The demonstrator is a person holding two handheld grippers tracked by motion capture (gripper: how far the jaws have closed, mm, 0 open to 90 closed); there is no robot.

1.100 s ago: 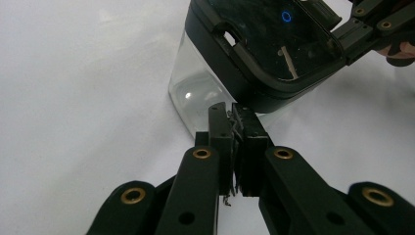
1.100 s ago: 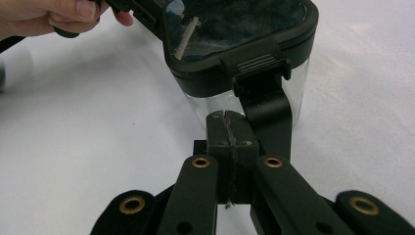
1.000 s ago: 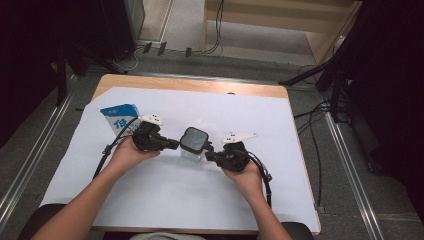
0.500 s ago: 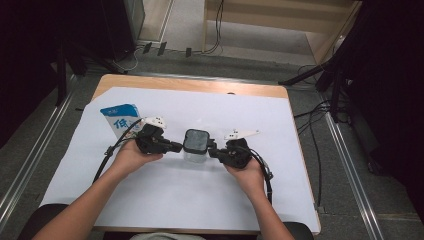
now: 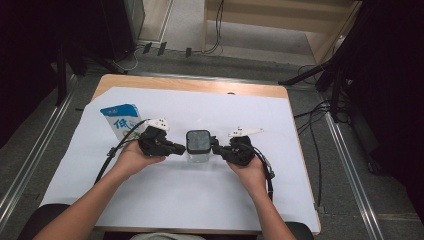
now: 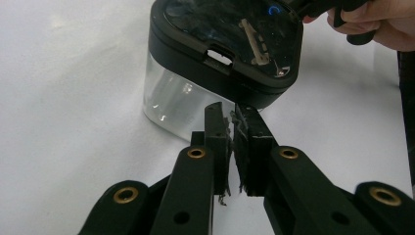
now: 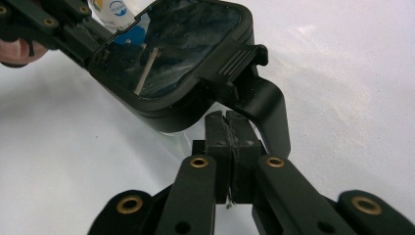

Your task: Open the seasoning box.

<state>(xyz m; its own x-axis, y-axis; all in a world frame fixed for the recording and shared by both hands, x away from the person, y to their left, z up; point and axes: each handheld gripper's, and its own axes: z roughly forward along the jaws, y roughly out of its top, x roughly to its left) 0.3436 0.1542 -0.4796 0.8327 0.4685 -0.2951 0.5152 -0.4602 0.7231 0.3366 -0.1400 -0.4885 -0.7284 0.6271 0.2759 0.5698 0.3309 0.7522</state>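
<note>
I have a small clear plastic container with a black, glossy-topped lid (image 5: 198, 145) standing upright near the middle of the white sheet (image 5: 190, 200) that covers the wooden table (image 5: 195, 86). It sits between my two grippers, one on each side.

My left gripper (image 5: 181, 148) points at the container's left side. In the left gripper view (image 6: 234, 115) its jaws stand narrow, with only a thin slit between the worn pads; they have just been opening a little, and nothing lies between them. The tips sit just at the lower edge of the black lid (image 6: 230, 44), above the clear wall (image 6: 171, 95); I cannot tell whether they touch it.

My right gripper (image 5: 216, 146) comes in from the opposite side. In the right gripper view (image 7: 227, 117) its two jaws are pressed together, pad against pad, with nothing between them. Their tips lie right under the lid's rim, just beside the black hinged latch (image 7: 254, 88) that hangs down from the ribbed tab on that edge. I cannot tell whether the tips press on the container.

A blue and white carton (image 5: 121, 120) with printed characters stands behind my left hand (image 5: 131, 157), well clear of the container. My right hand (image 5: 247, 167) grips its tool just in front of the lid's right side.
</note>
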